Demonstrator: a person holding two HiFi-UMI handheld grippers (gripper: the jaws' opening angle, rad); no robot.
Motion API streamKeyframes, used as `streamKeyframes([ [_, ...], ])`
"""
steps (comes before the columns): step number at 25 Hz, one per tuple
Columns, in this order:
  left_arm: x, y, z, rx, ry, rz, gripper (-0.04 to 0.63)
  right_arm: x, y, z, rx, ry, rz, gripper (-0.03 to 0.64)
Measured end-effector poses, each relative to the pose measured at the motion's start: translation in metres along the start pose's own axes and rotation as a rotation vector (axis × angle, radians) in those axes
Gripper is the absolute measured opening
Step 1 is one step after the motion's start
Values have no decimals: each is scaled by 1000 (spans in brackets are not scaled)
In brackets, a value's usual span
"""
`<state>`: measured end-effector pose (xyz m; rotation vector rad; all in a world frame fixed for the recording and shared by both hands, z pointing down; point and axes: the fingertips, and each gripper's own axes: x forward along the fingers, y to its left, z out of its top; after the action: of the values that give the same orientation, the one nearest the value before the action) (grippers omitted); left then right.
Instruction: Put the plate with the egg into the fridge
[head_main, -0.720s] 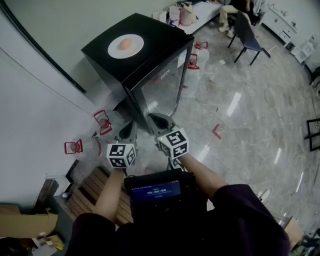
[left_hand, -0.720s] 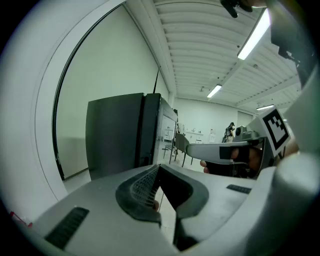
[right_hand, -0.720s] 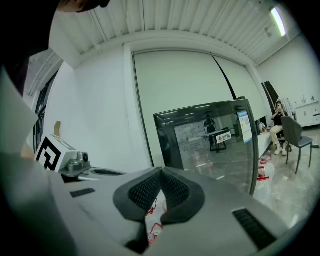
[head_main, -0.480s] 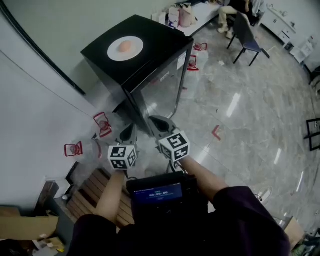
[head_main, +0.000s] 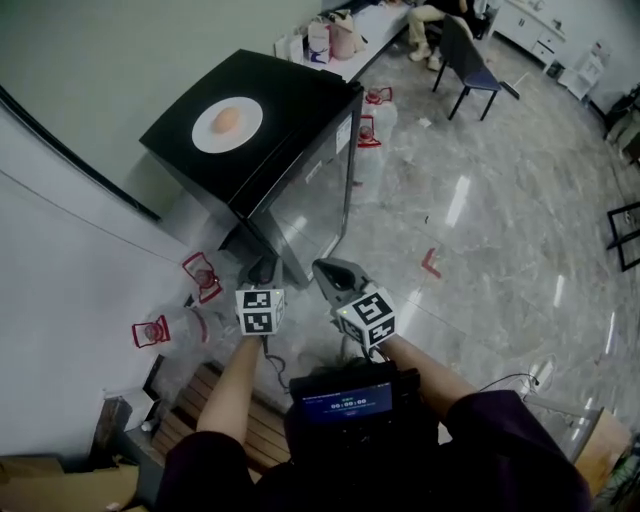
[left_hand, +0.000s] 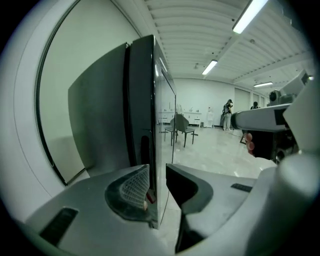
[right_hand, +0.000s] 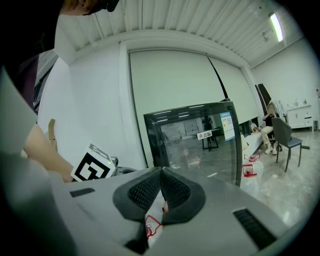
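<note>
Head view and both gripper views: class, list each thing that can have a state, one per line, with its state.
Fridge door: looks shut.
Plate: on the fridge top, egg on it.
Egg: whole, on the plate.
Left gripper: fingers apart, astride the door's edge.
Right gripper: fingers shut, empty.

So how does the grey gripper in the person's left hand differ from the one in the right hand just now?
The left gripper has its jaws apart; the right gripper has its jaws pressed together. The left gripper has the edge of the glass door of the black fridge between its jaws, with a gap showing on one side, while the right gripper has nothing between its own. Both are grey and point toward the fridge.
</note>
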<state>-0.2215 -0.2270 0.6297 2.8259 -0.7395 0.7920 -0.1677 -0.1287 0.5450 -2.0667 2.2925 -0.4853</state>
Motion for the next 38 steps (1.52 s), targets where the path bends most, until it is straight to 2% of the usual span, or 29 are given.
streamKeyframes([
  [4,22,1,3,0,22,0,67,-10,-11,-3,-2,9,-35,9],
  [15,24,2,9,-133,-14,125,63,-25,-21,-4,1,9,-49,9],
  [19,23,3,8,-146,-15,152,61,-29,-22,-5,-2,2,-49,9],
  [22,20,-7,6,-127,-12,142,58,-34,-21,-8,5,1,-47,9],
  [26,14,-62,2,-51,-43,85,46,-41,-24,-12,15,-10,-68,9],
  [29,2,-110,5,9,-84,21,43,-54,-28,-10,-6,-29,-123,8],
  [31,-21,-133,17,66,-175,-61,43,-68,-34,-11,-4,-40,-178,9],
  [34,-47,-138,37,113,-296,-210,43,-89,-41,-10,-37,-55,-268,9],
  [37,-37,-138,54,152,-293,-370,43,-104,-41,-9,-64,-67,-341,24],
  [38,-33,-141,58,174,-281,-418,43,-107,-40,-8,-61,-69,-359,69],
])
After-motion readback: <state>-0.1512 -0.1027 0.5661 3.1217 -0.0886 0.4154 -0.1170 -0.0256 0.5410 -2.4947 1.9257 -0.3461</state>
